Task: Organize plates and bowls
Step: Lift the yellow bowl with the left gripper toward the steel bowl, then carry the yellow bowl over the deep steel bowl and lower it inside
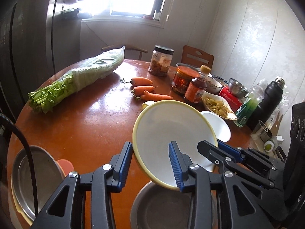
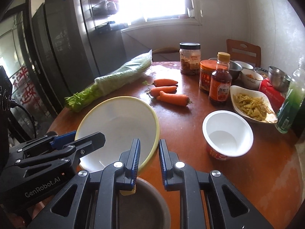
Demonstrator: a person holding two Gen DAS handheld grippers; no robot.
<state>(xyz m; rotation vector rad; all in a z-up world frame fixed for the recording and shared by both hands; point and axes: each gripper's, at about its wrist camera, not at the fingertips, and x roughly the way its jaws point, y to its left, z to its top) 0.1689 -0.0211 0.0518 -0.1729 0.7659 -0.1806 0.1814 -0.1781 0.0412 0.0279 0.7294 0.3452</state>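
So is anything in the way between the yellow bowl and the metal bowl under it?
Nothing visible. The yellow bowl, tilted with both grippers at its rim, hangs just above the metal bowl, whose inside looks empty.

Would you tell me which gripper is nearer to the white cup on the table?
Right. The right gripper is at the yellow-rimmed bowl's rim facing the white cup; the left gripper is at the opposite rim, the bowl between.
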